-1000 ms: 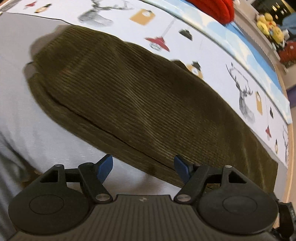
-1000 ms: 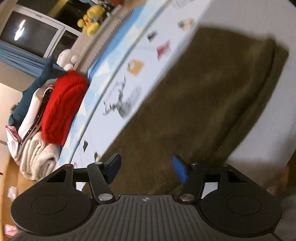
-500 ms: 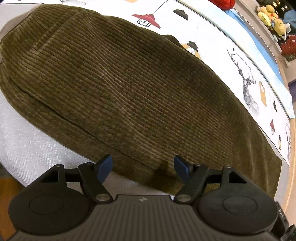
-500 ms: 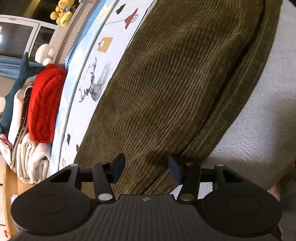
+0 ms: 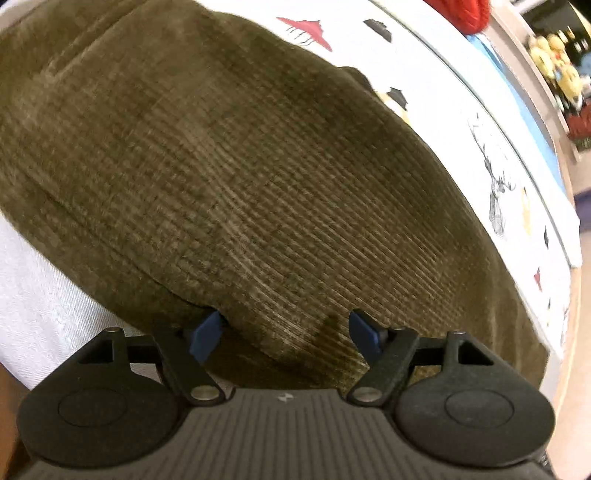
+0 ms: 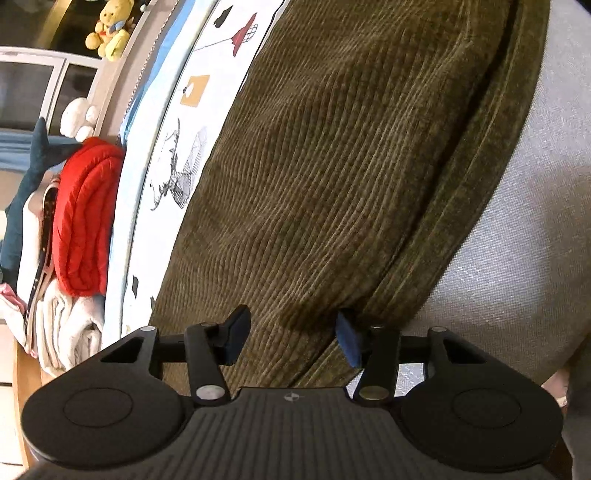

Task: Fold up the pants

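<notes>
With the pants (image 5: 229,177) lying doubled on the grey cover, both spread tools straddle the near edge: the left tool (image 5: 286,334) has one pad under the top layer, the right tool (image 6: 293,338) likewise. Next, pinch and lift evenly. Both sit closer in than a second ago.

So the right gripper (image 6: 291,334) is down at the edge of the green corduroy pants (image 6: 332,166), fingers spread apart, the top fold of cloth sitting between them. The blue-padded finger is tucked at the seam where the upper layer meets the lower layer; the black one rests on top of the fabric. Pants lie on a grey sheet (image 6: 517,221), beside a white printed cover (image 6: 184,122) with deer and lamp drawings. Off left: a red jacket (image 6: 85,218), folded white towels (image 6: 66,328), a yellow plush toy (image 6: 109,27).
</notes>
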`<state>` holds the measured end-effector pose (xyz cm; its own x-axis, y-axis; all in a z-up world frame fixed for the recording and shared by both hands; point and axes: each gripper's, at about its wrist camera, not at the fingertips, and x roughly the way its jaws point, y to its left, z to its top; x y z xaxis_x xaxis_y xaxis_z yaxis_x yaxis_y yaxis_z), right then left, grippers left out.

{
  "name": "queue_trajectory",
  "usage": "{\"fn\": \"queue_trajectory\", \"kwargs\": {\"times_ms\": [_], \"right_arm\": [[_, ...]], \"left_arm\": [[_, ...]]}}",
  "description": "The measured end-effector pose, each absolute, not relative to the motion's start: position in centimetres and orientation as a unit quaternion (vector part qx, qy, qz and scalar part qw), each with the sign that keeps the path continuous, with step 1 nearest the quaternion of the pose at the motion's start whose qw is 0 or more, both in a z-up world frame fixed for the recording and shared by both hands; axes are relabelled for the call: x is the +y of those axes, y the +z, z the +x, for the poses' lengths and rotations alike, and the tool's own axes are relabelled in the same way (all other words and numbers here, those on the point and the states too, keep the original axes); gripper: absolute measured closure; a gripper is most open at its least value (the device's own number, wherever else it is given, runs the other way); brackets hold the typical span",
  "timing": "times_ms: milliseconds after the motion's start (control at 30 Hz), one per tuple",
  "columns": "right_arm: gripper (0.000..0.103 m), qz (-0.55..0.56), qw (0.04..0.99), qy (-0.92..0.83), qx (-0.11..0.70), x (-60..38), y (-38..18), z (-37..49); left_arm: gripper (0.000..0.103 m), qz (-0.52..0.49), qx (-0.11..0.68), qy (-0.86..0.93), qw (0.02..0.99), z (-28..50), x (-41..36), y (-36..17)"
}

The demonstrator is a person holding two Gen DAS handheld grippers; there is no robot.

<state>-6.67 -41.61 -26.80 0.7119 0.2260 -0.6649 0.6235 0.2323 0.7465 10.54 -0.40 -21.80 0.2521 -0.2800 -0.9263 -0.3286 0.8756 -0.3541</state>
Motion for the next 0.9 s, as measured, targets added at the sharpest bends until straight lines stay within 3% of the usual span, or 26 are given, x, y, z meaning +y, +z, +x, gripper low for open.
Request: {"fn": "queue_trajectory", "kwargs": {"times_ms": [333, 467, 533, 600, 667, 900], "right_arm": [[0.055, 0.606, 0.692, -0.152, 0.362, -41.4, -27.2, -6.7], [0.054, 0.618, 0.688, -0.157, 0.347, -41.4, -27.5, -6.3], [0.048, 0.622, 0.690, -0.152, 0.338, -41.5, -27.5, -5.9], [0.043, 0.615, 0.698, -0.147, 0.337, -41.2, -27.4, -5.7], [0.045, 0.599, 0.704, -0.144, 0.353, -40.8, -26.9, -5.7], [0.047, 0.633, 0.683, -0.154, 0.332, -41.5, -27.6, -6.8]], "left_arm": [[0.022, -0.261, 0.610, 0.014, 0.749, 10.1, 0.1, -22.3], [0.012, -0.249, 0.609, 0.022, 0.752, 10.6, -1.1, -22.6], [0.001, -0.252, 0.611, 0.019, 0.750, 10.9, -1.6, -22.9], [0.001, -0.223, 0.627, 0.011, 0.747, 11.5, -2.5, -23.0], [0.001, -0.193, 0.642, -0.006, 0.742, 11.3, -3.3, -22.7], [0.001, -0.244, 0.611, 0.014, 0.753, 10.5, -1.7, -23.0]]}}
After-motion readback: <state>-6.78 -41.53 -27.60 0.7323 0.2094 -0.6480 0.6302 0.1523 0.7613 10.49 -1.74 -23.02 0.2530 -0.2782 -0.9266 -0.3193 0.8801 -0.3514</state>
